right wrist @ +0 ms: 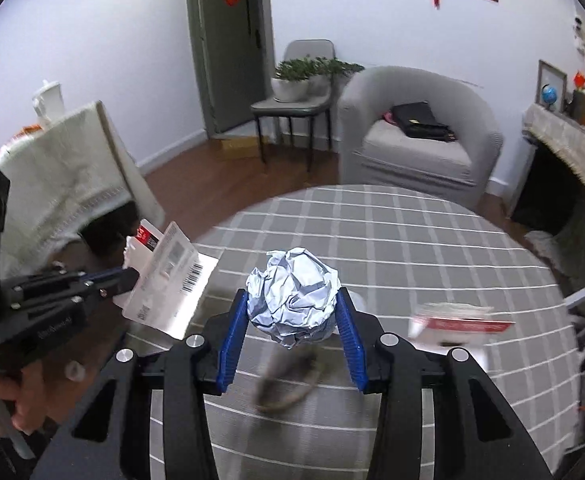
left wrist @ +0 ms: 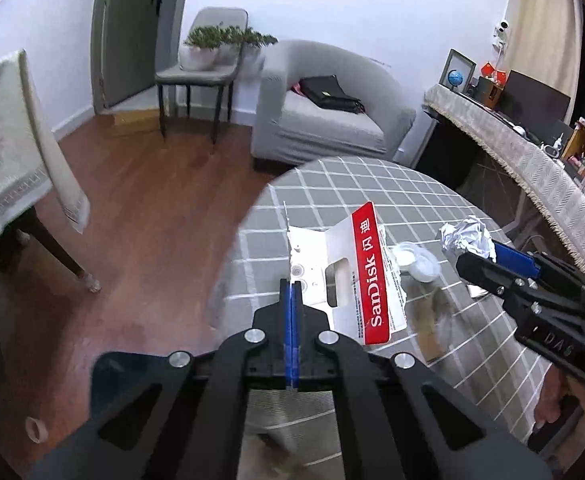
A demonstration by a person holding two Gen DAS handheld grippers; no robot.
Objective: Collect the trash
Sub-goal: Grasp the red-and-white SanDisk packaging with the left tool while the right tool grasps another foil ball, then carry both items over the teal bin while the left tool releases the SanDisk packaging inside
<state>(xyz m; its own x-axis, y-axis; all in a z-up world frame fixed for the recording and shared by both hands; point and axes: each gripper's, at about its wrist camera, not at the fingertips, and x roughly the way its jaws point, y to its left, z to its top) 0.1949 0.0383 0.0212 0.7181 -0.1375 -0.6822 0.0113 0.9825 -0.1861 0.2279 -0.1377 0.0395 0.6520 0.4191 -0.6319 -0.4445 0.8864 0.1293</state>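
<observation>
Left gripper (left wrist: 291,286) jaws clamped on SanDisk card packaging (left wrist: 348,276), lifted off the bench (left wrist: 372,184). Right gripper (right wrist: 292,312) jaws pinching crumpled paper ball (right wrist: 294,298), at 3 o'clock of the packaging. Small plastic cup (left wrist: 416,262) lies between them.

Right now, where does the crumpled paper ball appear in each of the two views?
Left wrist view: the paper ball is at the right, above the table, at the tip of the right tongs.
Right wrist view: the paper ball is in the centre, held between the blue pads.
Shared landmark: the grey armchair with a black bag on its seat.
</observation>
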